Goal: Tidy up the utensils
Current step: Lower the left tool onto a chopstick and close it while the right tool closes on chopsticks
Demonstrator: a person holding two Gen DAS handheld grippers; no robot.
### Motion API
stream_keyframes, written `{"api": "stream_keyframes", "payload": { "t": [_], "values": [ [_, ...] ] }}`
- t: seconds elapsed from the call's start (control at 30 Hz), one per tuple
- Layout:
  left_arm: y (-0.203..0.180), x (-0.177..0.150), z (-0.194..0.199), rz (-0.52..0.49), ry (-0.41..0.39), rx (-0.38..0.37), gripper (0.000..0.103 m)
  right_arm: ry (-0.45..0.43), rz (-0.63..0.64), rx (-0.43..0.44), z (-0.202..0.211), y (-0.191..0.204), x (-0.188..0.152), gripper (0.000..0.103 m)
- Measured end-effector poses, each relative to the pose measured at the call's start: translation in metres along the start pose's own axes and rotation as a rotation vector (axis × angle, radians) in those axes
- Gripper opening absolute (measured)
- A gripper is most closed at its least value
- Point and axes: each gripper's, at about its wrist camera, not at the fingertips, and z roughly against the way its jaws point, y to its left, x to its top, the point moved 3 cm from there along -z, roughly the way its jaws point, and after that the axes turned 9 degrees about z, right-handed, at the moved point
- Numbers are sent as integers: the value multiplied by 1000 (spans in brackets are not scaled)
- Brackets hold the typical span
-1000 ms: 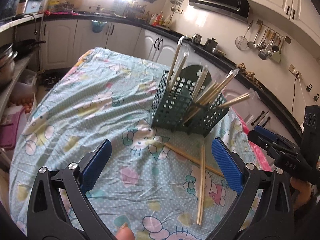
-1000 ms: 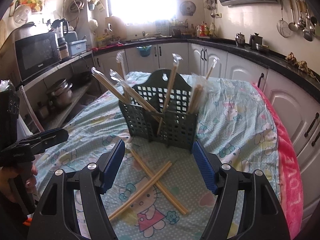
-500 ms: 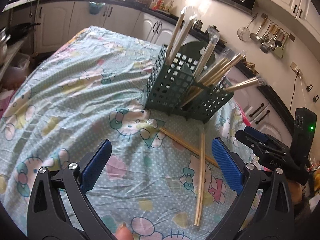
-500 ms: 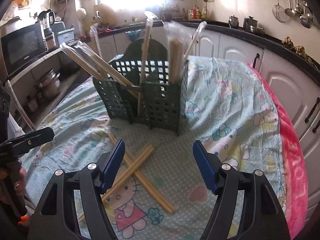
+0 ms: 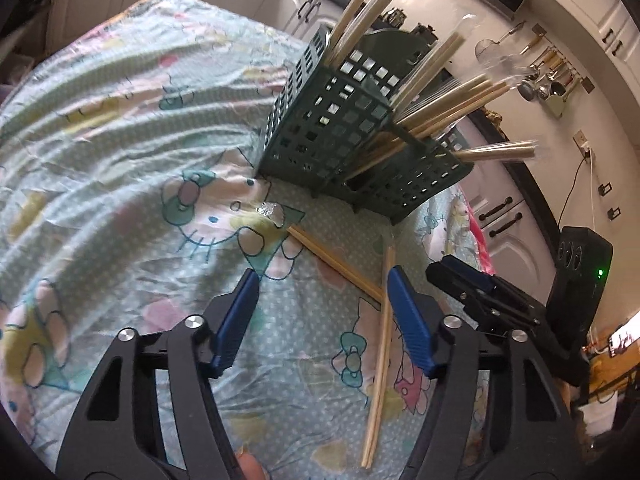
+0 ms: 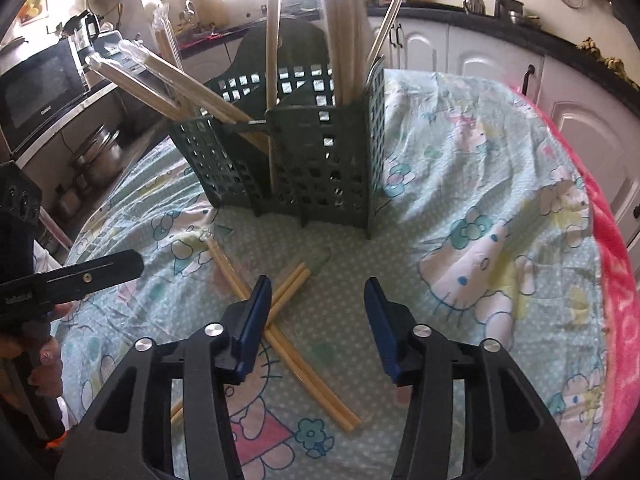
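Now, entry by entry, as I read both wrist views.

Item: left claw (image 5: 322, 280), blue-padded, black-framed. It has dropped closer to the tabletop (image 5: 100, 152) than a second ago and its jaws are closing. Nothing is pinched; the cloth lies between the pads, and one loose pair runs just inside the right-hand pad.

Item: right claw (image 6: 318, 292), same build. It too has come lower and is closing. Nothing is gripped; the crossed sticks lie under and beside its left-hand pad.

Item: two loose pairs of pale wooden chopsticks, lying crossed on the cartoon-cat printed cloth in front of the caddy. One pair (image 5: 378, 356) runs lengthwise toward the left camera; the other pair (image 5: 332, 260) lies slantwise, its far end near a crumpled clear wrapper tip (image 5: 272, 212). Neither has shifted over the last second.

Item: dark green perforated plastic utensil caddy (image 6: 312, 152), upright, holding many wrapped chopsticks leaning outward. It looms larger in both views than before, which fits both claws having descended toward it.

Reading: I judge this the approach to a pickup, each claw narrowing to stick width over one pair. Both loose pairs remain outside the caddy, so the sorting is unfinished.
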Motion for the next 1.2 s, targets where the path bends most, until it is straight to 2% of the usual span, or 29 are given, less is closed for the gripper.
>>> {"api": "stream_keyframes", "payload": {
  "t": [0.13,0.63,0.87,1.2],
  "values": [
    [2,5,-14,24,33,-9,47,27,-16,33,-14,2,3,36],
    [15,26,-47,110,61,17,36,93,-129,98,-56,-5,15,32],
    [19,36,-52,135,42,34,36,79,-174,111,-50,-15,13,14],
    [30,49,-57,175,37,66,14,8,-152,110,-16,-19,20,12]
  ]
}}
